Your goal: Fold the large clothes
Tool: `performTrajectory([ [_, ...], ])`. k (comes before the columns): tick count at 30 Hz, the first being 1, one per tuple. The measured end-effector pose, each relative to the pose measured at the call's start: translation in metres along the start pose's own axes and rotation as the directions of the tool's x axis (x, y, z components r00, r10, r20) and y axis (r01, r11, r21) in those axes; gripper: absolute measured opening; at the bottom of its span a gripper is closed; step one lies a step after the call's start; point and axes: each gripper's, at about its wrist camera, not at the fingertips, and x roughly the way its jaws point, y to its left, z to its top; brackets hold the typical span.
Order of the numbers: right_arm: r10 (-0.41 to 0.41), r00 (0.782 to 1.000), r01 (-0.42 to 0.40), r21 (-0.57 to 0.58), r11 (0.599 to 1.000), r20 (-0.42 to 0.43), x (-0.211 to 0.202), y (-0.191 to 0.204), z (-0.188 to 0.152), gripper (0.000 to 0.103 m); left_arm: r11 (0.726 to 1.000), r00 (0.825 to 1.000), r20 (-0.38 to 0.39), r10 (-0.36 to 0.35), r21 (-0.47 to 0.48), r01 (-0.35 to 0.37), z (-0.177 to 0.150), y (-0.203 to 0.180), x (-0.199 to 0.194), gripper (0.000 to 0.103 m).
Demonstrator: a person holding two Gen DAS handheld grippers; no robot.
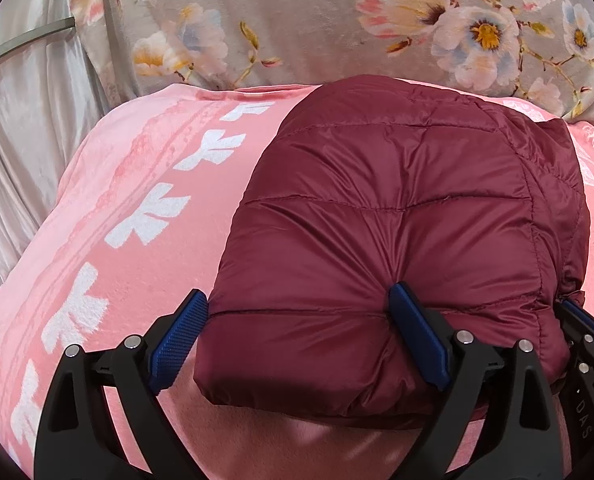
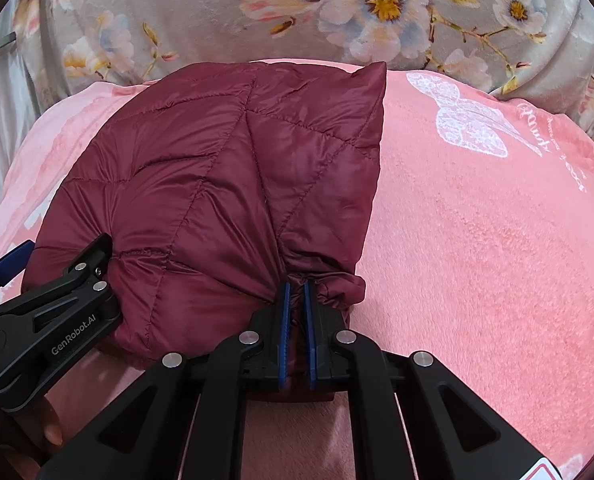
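Maroon quilted jacket (image 1: 397, 216) lies folded, puffy and shiny, on pink blanket (image 2: 497, 240).

1. We see our left black plastic gripper (image 1: 299, 340) with ribbed blue pads and silver rivets.
2. Our right black plastic gripper (image 2: 297, 332) matches; white "GenRobot.AI" lettering marks the left one.

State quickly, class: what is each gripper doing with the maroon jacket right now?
Left gripper: jaws open, straddling the near edge of the maroon quilted jacket.
Right gripper: jaws closed on the jacket's gathered near corner.
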Motion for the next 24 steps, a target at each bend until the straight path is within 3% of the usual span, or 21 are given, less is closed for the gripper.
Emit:
performTrajectory([
  [5,0.001,1.0,-0.001,-0.001,1.0,0.0,0.0,0.0,0.0,0.006,0.998,0.999,-0.027,-0.034,-0.056,0.032,-0.001,0.011,0.007,0.098],
  [11,0.007,1.0,-0.007,0.003,1.0,-0.001,0.001,-0.001,0.0,0.006,0.996,0.999,-0.024,-0.046,-0.075,0.044,-0.002,0.012,0.005,0.098],
  [15,0.066,0.998,-0.068,0.056,0.996,0.022,-0.007,-0.012,0.0,0.008,0.995,0.999,0.007,-0.039,-0.09,0.04,-0.002,0.015,-0.003,0.098],
  [17,0.08,0.996,-0.082,0.07,0.994,0.043,-0.018,-0.016,-0.004,0.015,0.995,0.999,0.032,-0.025,-0.094,0.028,-0.005,0.017,-0.016,0.098],
  [19,0.034,0.997,-0.038,0.048,0.998,0.072,-0.038,-0.014,-0.015,0.042,0.995,0.998,0.062,-0.032,-0.096,0.038,-0.014,0.017,-0.033,0.098],
  [20,0.013,0.995,-0.015,0.03,0.999,0.094,-0.049,-0.013,-0.025,0.063,0.995,0.996,0.076,-0.042,-0.088,0.049,-0.022,0.017,-0.044,0.098],
  [21,0.017,0.995,-0.019,0.021,1.0,0.1,-0.056,-0.013,-0.031,0.074,0.995,0.995,0.087,-0.048,-0.079,0.055,-0.03,0.015,-0.055,0.098],
  [24,0.041,0.997,-0.044,0.038,0.998,0.065,-0.069,-0.017,-0.053,0.082,0.996,0.994,0.077,-0.079,-0.043,0.082,-0.047,0.009,-0.075,0.098],
])
